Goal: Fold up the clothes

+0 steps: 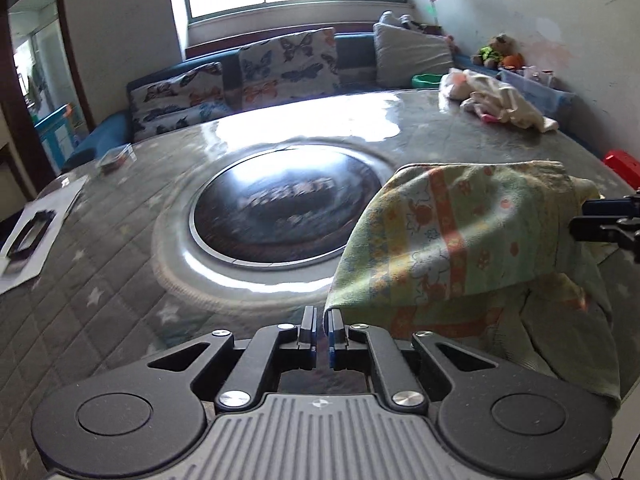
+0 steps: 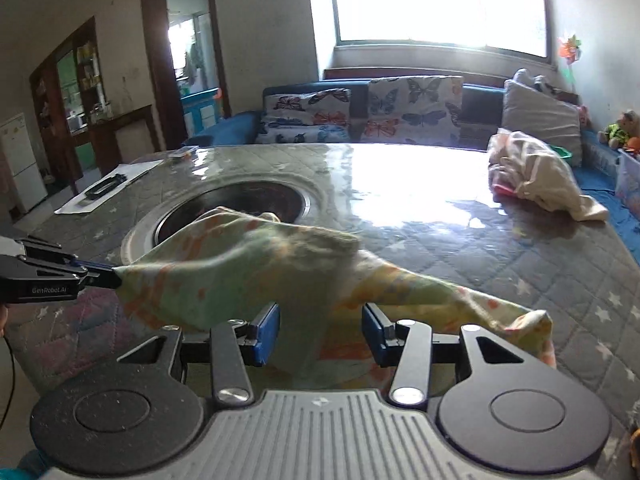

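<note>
Left claw [image 1: 322, 326] pinches cloth [image 1: 460, 236] corner | right-wrist only: right claw [image 2: 320, 330] agape

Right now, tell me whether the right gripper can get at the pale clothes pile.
Probably yes: the right gripper is open, only draped by the green cloth, and bare table lies between it and the pale clothes pile. The left gripper holds that cloth's corner, so it may drag.

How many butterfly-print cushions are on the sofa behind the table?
2. One butterfly cushion sits lower at the left, the other butterfly cushion stands taller beside it. A plain grey pillow lies further right; others may be hidden.
</note>
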A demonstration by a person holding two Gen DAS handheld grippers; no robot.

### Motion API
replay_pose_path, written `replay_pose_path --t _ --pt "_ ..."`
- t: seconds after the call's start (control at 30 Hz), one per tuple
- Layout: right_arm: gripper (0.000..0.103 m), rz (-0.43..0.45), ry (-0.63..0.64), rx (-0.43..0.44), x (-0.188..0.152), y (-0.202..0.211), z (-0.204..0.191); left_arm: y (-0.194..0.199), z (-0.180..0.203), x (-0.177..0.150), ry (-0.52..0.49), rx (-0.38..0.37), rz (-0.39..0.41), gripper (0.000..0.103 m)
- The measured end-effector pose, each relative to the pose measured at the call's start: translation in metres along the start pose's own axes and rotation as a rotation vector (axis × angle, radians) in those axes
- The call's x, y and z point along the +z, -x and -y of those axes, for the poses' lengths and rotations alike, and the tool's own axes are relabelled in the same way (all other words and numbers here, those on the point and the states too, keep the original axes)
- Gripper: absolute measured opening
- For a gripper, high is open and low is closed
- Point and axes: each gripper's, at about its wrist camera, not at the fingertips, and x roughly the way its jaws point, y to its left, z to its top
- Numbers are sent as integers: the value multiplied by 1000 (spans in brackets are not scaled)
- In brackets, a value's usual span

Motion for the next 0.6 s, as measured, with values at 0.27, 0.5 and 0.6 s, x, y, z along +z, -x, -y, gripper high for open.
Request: replay_pose_path --t 0.27,0.5,0.6 --pt "17 -19 39 192 14 -11 -33 35 27 -12 -189 -24 126 36" --pt "11 -3 -2 397 39 -6 -51 42 82 -18 -379 -168 289 59" --pt "11 2 3 449 47 -5 -57 35 89 -14 -354 -188 314 59"
